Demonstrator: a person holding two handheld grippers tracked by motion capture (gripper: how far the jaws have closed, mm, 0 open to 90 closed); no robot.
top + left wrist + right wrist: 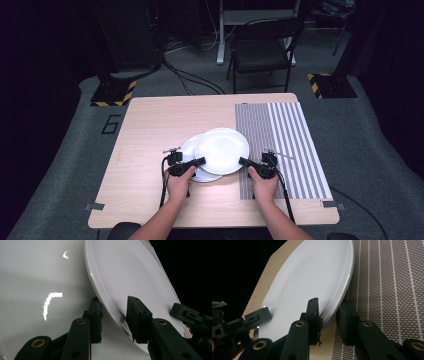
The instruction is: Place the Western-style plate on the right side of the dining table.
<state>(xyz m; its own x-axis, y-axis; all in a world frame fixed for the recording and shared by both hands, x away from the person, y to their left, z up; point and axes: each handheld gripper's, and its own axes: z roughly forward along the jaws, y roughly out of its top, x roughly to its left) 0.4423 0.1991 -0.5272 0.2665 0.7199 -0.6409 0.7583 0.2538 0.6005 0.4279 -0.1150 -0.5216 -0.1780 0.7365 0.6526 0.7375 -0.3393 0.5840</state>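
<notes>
Where the grey floor meets the wooden table [150, 130], a taped figure 6 [111, 124] reads plainly. On the table's right lies a striped mat [287, 135]. Mid-table, the upper white plate [221, 150] is tilted, overlapping and hiding most of the lower plate [189, 150]. Each jaw pair straddles the upper plate's rim: the left gripper [113, 315] at its near-left edge, the right gripper [328, 315] at its near-right edge; whether they pinch tight is hard to tell

lower plate [189, 150] mostly hidden under upper plate [222, 150], upper plate's rim cut off in left tool view
</notes>
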